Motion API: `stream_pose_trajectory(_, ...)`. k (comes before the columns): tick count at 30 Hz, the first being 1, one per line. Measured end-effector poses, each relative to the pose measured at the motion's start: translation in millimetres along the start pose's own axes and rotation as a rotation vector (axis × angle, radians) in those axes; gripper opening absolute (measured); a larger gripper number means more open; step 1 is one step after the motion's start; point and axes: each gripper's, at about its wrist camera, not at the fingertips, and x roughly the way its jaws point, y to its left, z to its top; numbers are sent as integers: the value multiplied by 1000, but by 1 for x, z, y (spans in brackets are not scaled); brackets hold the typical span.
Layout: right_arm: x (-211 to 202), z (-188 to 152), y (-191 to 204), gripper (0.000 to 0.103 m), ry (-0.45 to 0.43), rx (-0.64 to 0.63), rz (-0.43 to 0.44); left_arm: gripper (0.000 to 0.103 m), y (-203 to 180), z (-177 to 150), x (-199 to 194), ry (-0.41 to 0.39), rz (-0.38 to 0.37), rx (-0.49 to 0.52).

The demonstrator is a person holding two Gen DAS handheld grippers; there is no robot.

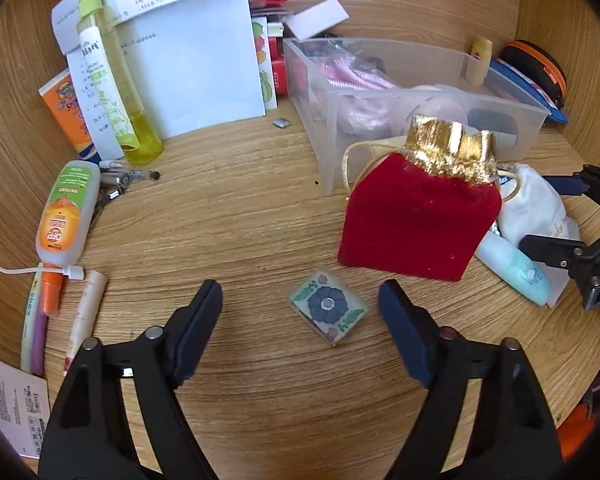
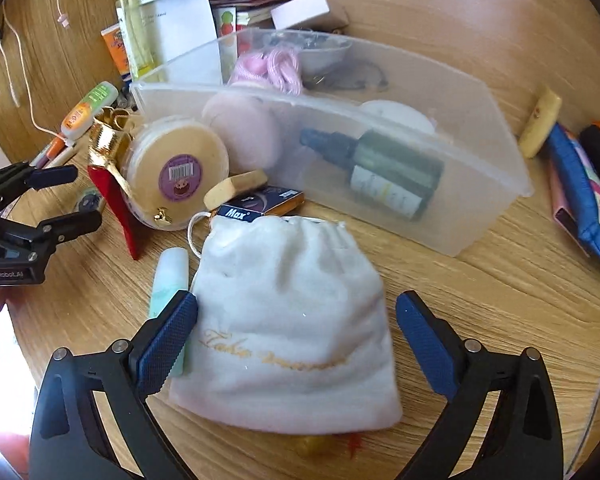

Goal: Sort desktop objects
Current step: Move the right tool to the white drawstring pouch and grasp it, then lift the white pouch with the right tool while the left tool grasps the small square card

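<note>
Both grippers hang spread, left (image 1: 300, 308) around the tile (image 1: 328, 307), right (image 2: 296, 320) astride the pouch (image 2: 288, 320); squeezing likely comes next.

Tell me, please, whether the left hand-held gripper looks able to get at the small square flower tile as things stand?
Probably yes. The flower tile lies flat on bare desk between the open fingers of the left hand-held gripper, with nothing over it. The red velvet pouch stands just beyond the right finger, apart from the tile.
</note>
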Motion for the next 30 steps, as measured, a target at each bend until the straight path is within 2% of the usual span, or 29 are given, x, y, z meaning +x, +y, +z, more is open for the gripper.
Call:
stream_pose_trajectory(5, 3, 0, -3, 85, -9, 18, 20, 63, -1, 0, 3, -9, -4, 18)
stream_pose_trajectory(9, -1, 0, -10, 70, -29, 47, 48, 41, -3, -1, 1, -30, 5, 32)
stream_pose_trajectory(14, -8, 1, -17, 63, -53, 78, 77, 41, -9, -4, -3, -56, 42, 55)
stream_pose_trajectory(20, -23, 0, -20, 58, -83, 93, 97, 41, 2, -5, -10, -74, 31, -11)
stream_pose_trajectory(22, -30, -1, -22, 48, -93, 97, 93, 41, 6, -5, -12, -79, 19, -44)
stream_pose_trajectory(30, -56, -6, -31, 46, -142, 110, 60, 41, 11, 6, -34, -159, 2, -96)
